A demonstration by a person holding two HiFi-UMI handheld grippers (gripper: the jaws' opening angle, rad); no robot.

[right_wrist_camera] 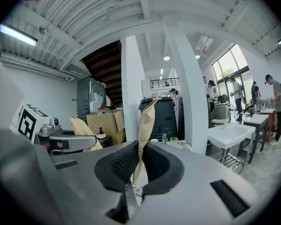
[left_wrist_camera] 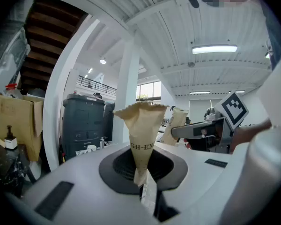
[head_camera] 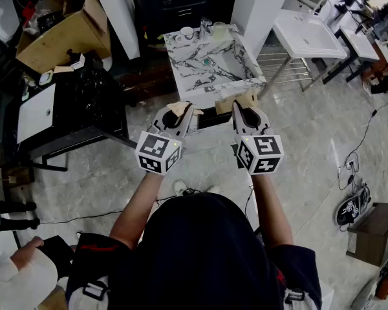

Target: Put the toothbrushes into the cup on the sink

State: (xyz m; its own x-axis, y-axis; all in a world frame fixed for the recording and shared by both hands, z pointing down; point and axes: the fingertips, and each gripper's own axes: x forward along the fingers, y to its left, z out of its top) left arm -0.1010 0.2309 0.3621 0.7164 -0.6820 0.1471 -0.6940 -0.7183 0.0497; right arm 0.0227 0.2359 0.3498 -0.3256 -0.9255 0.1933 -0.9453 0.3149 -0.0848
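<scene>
Ahead, a marbled sink (head_camera: pixel 189 62) stands on glossy grey floor (head_camera: pixel 310 148).

The left gripper (left_wrist_camera: pixel 143 179)'s jaws pinch the left packet (left_wrist_camera: pixel 141 130), tan matt paper with a crimped, crinkled top. The right gripper (right_wrist_camera: pixel 136 172)'s jaws pinch the right packet (right_wrist_camera: pixel 145 125), the same paper. Gripper shells look smooth matt grey plastic, the pads (right_wrist_camera: pixel 116 163) black and finely ribbed. Ahead of the jaws is a glossy marble-patterned sink (head_camera: pixel 187 63); below them, polished floor (head_camera: pixel 310 147).
</scene>
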